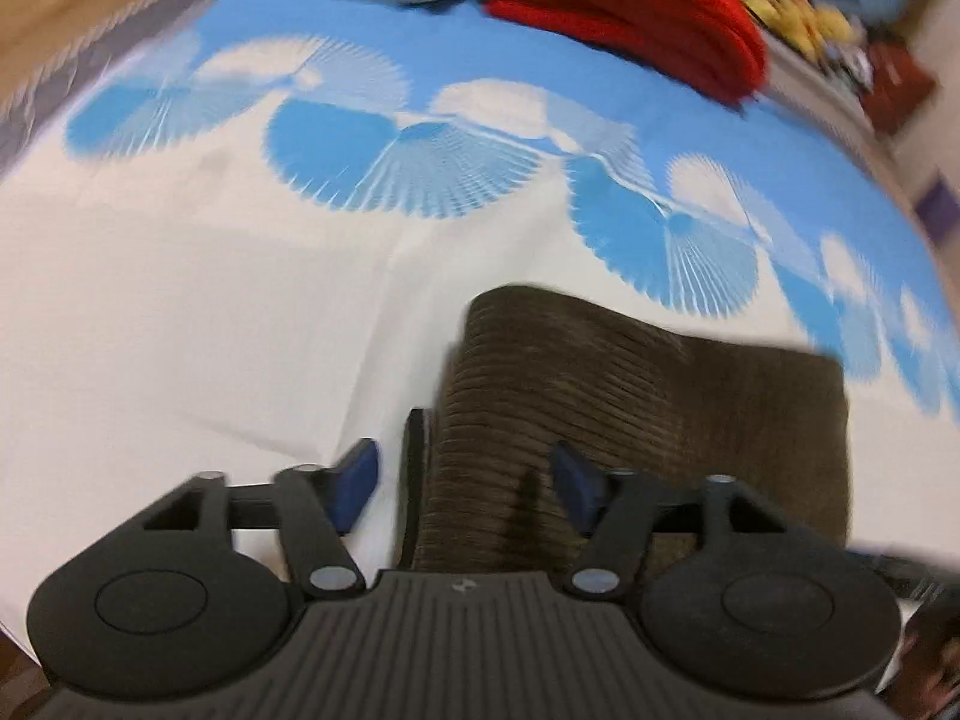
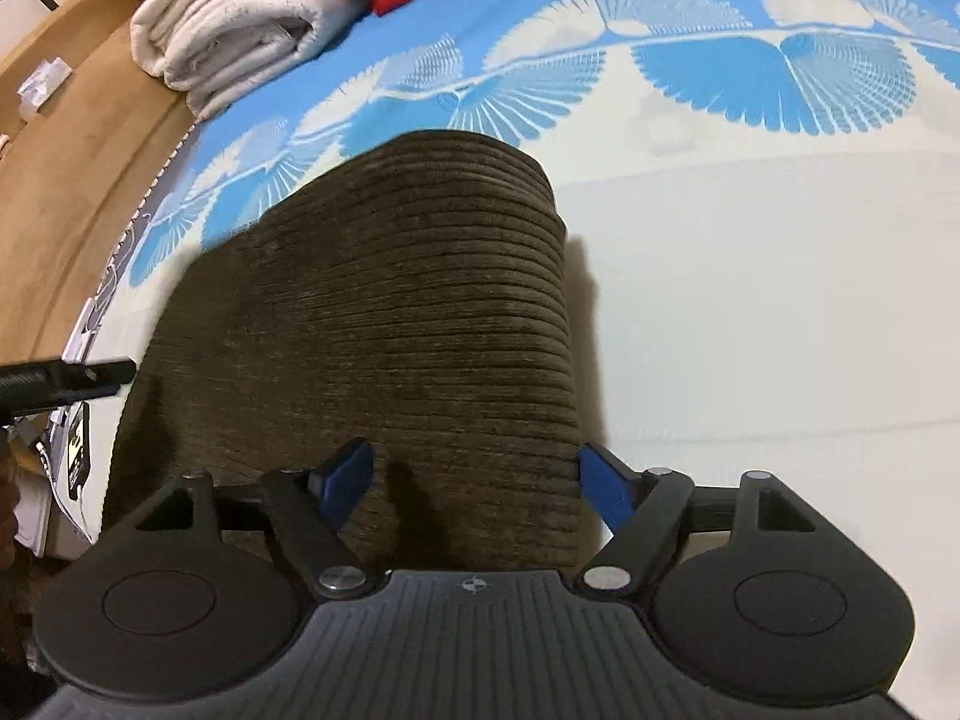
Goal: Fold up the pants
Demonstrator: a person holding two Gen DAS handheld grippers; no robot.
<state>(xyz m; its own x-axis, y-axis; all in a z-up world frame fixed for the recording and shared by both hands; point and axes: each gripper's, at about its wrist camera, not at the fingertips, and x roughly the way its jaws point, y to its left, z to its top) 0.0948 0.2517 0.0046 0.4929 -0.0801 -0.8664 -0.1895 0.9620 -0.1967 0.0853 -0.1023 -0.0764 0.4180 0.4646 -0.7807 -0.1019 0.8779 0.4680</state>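
Red fabric (image 1: 624, 6) cut off, far clutter (image 1: 840, 30) blurred

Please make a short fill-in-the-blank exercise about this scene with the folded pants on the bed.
1. The folded pants are ____ in colour.
2. The sheet has a fan pattern in white and ____.
3. The right gripper has its jaws ____, holding nothing.
4. The folded cloth beyond the pants is ____.

Missing words: brown; blue; open; red
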